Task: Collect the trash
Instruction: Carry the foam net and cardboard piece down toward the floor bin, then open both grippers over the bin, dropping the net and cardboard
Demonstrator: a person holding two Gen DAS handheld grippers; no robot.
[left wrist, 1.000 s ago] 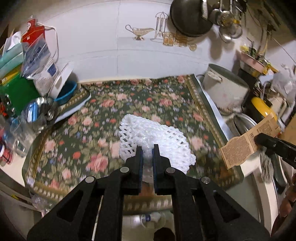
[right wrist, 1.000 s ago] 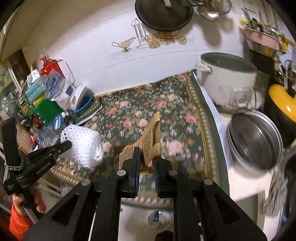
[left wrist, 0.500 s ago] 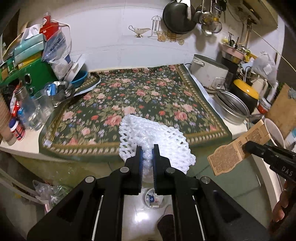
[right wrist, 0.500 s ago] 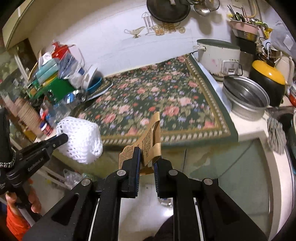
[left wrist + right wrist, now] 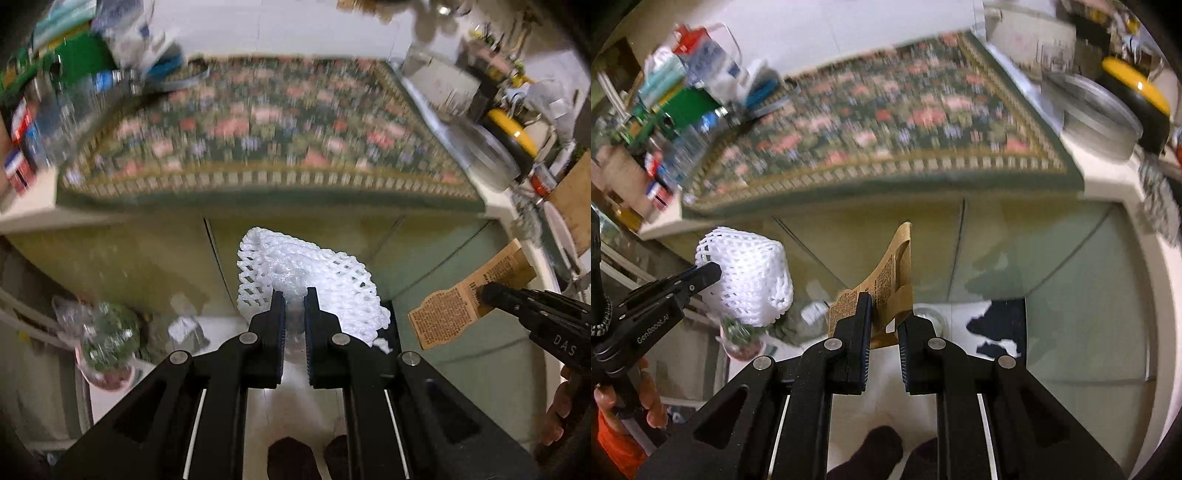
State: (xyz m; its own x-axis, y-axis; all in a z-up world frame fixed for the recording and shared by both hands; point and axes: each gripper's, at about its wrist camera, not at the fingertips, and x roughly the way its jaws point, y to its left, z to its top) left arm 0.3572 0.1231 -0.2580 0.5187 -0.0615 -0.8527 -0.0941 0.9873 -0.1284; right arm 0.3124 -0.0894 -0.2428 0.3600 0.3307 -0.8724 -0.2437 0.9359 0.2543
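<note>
My left gripper [image 5: 294,295] is shut on a white foam fruit net [image 5: 314,280] and holds it in the air below the counter edge, in front of the pale green cabinet doors. The net also shows in the right wrist view [image 5: 750,277], with the left gripper [image 5: 709,273] beside it. My right gripper [image 5: 884,302] is shut on a brown printed paper wrapper [image 5: 890,280], also held below the counter. The wrapper also shows in the left wrist view [image 5: 458,306], with the right gripper [image 5: 484,291] at its right.
The counter with the floral mat [image 5: 266,133] lies above and ahead, blurred. Boxes and bottles [image 5: 55,74] crowd its left end, pots [image 5: 484,151] its right. A bag of rubbish [image 5: 107,343] sits on the floor at lower left. Green cabinet doors [image 5: 1052,258] face me.
Both grippers have drawn back from over the mat and dropped below the counter edge, each with its piece of trash still held. The view is now blurred with motion.
</note>
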